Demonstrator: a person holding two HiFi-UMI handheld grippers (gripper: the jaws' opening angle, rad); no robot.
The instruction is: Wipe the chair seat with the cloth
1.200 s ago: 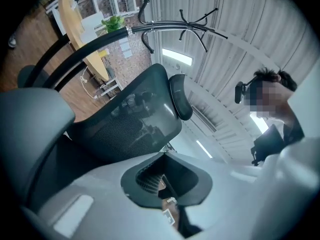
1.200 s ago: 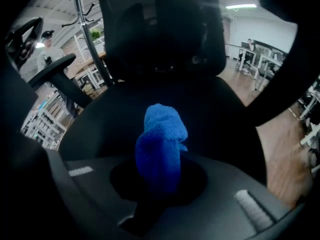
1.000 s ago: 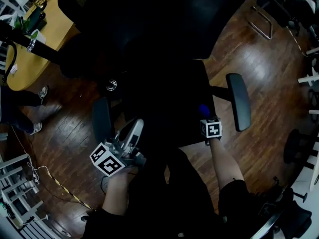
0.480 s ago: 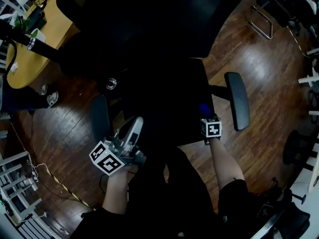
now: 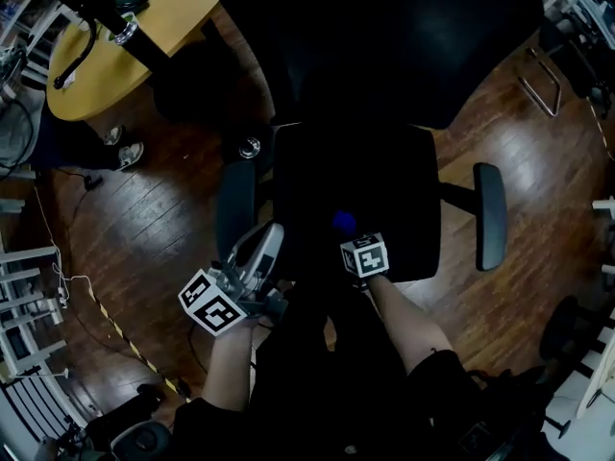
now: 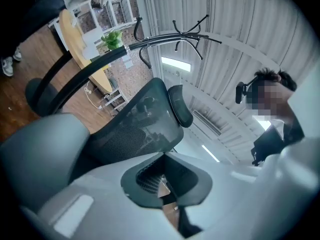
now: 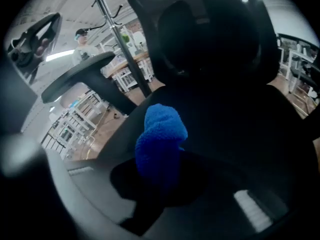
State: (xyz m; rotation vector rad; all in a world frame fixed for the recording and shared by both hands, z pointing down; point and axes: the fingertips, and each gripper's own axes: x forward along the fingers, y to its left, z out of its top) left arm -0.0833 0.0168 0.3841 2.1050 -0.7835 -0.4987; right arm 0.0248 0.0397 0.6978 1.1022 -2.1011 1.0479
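Chair seat [image 5: 384, 190] looks black overhead; right claw [image 7: 159, 186] pinches cloth [image 7: 160, 139], left claw [image 6: 167, 191] closed.

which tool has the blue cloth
The right tool: its jaws are shut on the blue cloth, over the chair seat. The left tool holds nothing.

One black chair [image 5: 384, 195] with two armrests [image 5: 235, 209] [image 5: 490, 214], one blue cloth [image 5: 343, 222], two claws [image 5: 272, 241] [image 5: 348, 234], one round table [image 5: 183, 3], one coat stand [image 7: 112, 29].
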